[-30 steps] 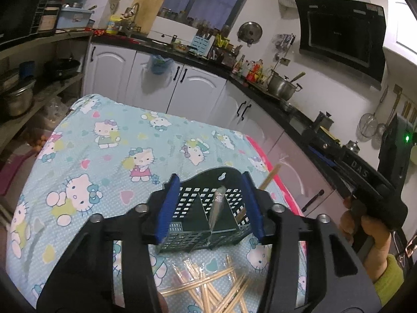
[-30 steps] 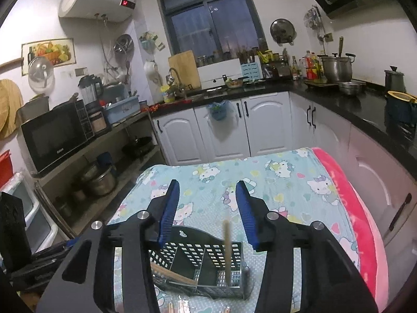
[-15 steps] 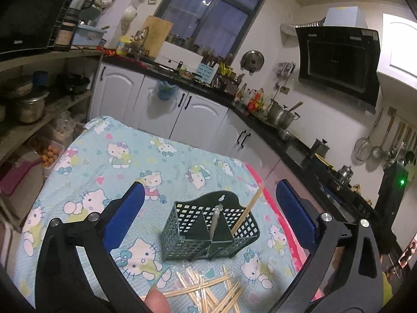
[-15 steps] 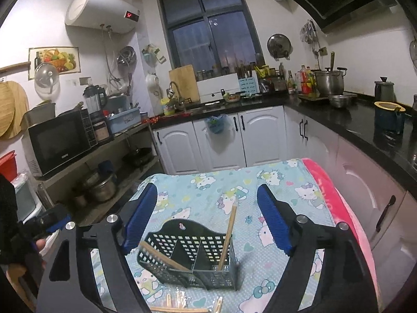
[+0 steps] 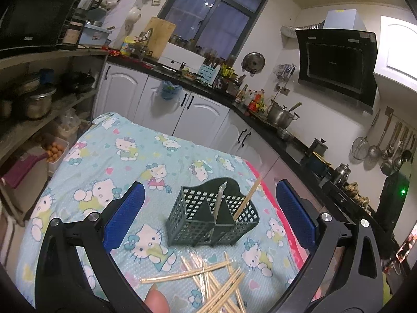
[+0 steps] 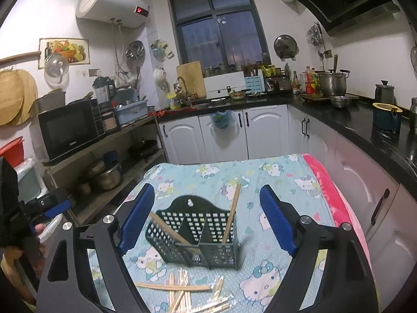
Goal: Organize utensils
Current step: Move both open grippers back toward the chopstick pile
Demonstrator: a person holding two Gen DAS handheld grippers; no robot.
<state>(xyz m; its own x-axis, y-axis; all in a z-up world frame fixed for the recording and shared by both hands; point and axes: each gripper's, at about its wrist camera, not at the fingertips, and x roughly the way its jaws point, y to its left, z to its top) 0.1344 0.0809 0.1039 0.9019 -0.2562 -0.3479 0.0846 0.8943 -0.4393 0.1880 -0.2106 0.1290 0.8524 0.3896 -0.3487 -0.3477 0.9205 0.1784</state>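
A dark green mesh utensil caddy [image 5: 212,215] stands on the Hello Kitty tablecloth [image 5: 109,161]; it also shows in the right wrist view [image 6: 198,237]. Two wooden chopsticks lean in it: one in the right compartment [image 6: 231,215], one in the left [image 6: 169,230]. A heap of loose chopsticks [image 5: 216,281] lies in front of it, also in the right wrist view [image 6: 182,292]. My left gripper [image 5: 208,216] is open and empty, above and behind the caddy. My right gripper [image 6: 206,221] is open and empty, framing the caddy.
White kitchen cabinets [image 6: 224,135] and a black counter [image 6: 365,125] run behind and to the right of the table. Open shelves with pots [image 6: 106,174] and a microwave [image 6: 67,130] stand at the left. The other hand-held gripper [image 6: 44,208] shows at the left edge.
Both grippers opened wide and pulled back and up from the caddy. Each let go of a chopstick, which now leans in the caddy.
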